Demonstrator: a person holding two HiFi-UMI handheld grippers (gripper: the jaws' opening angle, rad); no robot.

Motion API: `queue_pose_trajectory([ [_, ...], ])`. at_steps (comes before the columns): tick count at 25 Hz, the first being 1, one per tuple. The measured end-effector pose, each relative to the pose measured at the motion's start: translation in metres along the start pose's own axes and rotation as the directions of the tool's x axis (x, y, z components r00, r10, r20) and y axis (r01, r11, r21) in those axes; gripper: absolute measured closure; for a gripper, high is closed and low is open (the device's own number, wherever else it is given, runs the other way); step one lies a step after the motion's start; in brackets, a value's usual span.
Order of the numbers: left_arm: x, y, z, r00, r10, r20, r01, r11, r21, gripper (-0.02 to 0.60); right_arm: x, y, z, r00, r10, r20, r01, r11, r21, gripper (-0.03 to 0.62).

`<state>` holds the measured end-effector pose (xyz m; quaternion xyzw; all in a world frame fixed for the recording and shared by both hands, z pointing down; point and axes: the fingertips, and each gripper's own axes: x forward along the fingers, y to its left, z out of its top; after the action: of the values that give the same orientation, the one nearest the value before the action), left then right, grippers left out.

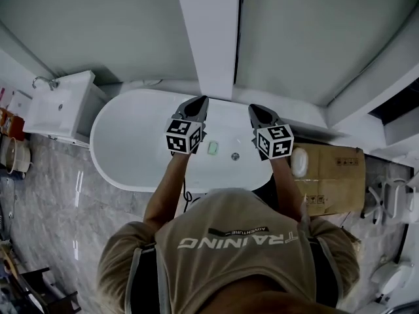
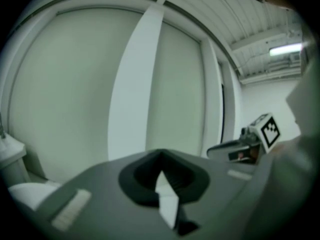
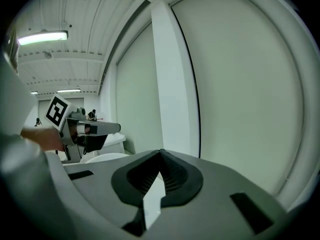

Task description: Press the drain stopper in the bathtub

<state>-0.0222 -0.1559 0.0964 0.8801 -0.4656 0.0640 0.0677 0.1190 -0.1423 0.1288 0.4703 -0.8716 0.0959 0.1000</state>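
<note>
A white oval bathtub [image 1: 111,120] lies below me, with a small round drain stopper [image 1: 235,156] on its floor and a green pad [image 1: 213,148] just left of it. Both grippers are held level above the tub and point at the wall, well above the stopper. My left gripper [image 1: 200,100] is shut, its tips meeting with nothing between them [image 2: 161,153]. My right gripper [image 1: 255,108] is likewise shut and holds nothing [image 3: 161,151]. Each gripper view shows the other gripper beside it: the right gripper [image 2: 235,149] and the left gripper [image 3: 107,128].
A white pillar [image 1: 209,38] rises from the wall behind the tub. A white washbasin with a tap [image 1: 59,106] stands to the left. A cardboard box [image 1: 334,175] with a white object [image 1: 300,162] on it sits to the right. The floor is grey marble [image 1: 52,201].
</note>
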Motion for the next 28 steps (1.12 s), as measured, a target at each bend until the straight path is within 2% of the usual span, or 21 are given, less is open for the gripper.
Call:
queue_pose_trajectory([
  [7, -0.015, 0.011, 0.079, 0.992, -0.008, 0.128, 0.004, 0.999, 0.038, 0.58, -0.004, 0.0, 0.063, 0.995, 0.004, 0.096, 0.005, 0.996, -0.092, 0.586],
  [11, -0.02, 0.013, 0.119, 0.978, -0.033, 0.207, 0.031, 0.999, 0.012, 0.58, -0.009, 0.003, 0.096, 0.989, 0.004, 0.149, 0.016, 0.991, -0.131, 0.586],
  [14, -0.021, 0.014, 0.143, 0.97, -0.031, 0.24, 0.018, 0.998, 0.053, 0.58, -0.014, 0.007, 0.124, 0.98, 0.0, 0.198, 0.031, 0.988, -0.154, 0.586],
  [19, -0.025, 0.013, 0.154, 0.97, 0.02, 0.242, -0.063, 0.983, 0.17, 0.58, -0.027, 0.015, 0.154, 0.964, 0.007, 0.265, 0.042, 0.983, -0.18, 0.586],
  [24, -0.028, 0.012, 0.15, 0.971, 0.01, 0.239, -0.039, 0.992, 0.118, 0.58, -0.032, 0.021, 0.16, 0.958, 0.018, 0.287, 0.039, 0.981, -0.191, 0.586],
  [28, -0.024, 0.016, 0.144, 0.974, 0.013, 0.224, -0.042, 0.992, 0.123, 0.58, -0.025, 0.027, 0.153, 0.963, 0.039, 0.268, 0.016, 0.98, -0.199, 0.586],
])
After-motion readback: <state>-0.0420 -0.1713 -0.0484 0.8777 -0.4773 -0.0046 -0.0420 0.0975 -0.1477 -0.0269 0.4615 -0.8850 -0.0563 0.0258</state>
